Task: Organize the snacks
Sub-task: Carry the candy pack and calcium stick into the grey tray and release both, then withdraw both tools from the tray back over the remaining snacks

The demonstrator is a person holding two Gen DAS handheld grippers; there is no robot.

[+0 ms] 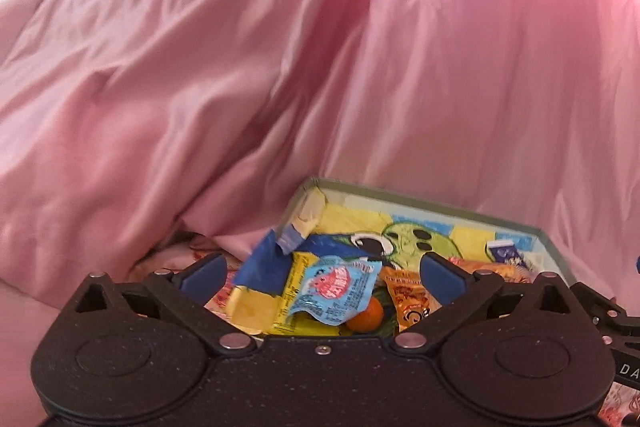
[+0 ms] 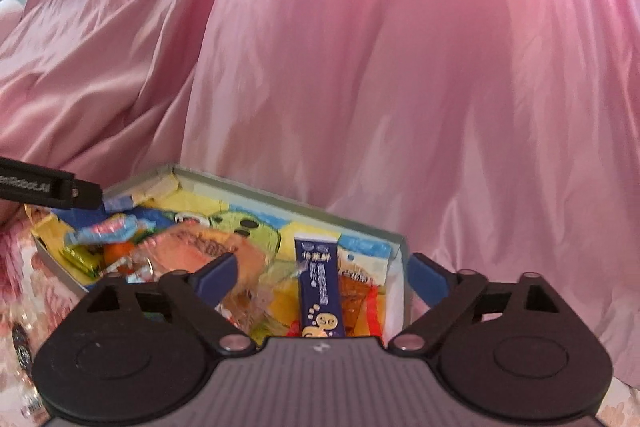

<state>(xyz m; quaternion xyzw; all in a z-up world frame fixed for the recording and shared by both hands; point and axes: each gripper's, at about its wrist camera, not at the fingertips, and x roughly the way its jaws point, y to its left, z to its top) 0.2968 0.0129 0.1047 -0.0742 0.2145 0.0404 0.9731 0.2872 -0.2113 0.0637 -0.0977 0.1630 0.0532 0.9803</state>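
Both tools, left tool (image 1: 316,269) & right tool (image 2: 320,273), are hovering spread wide, empty, over the shallow grey cartoon-print snack tin (image 2: 280,197). Right one's sitting nearer the dark-blue stick sachet (image 2: 318,291), its long axis running straight away btwn the fingers.

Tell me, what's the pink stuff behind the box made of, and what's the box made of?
The pink cloth looks like satin: shiny, smooth, with soft folds. The box seems to be thin cardboard or tin; its straight grey rim and printed cartoon floor fit either.

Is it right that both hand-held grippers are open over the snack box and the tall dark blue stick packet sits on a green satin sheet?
Not quite: the right wrist view shows the sheet is pink. Otherwise right: both hand-held grippers, left and right, are open over the snack box, which holds the dark blue stick packet.
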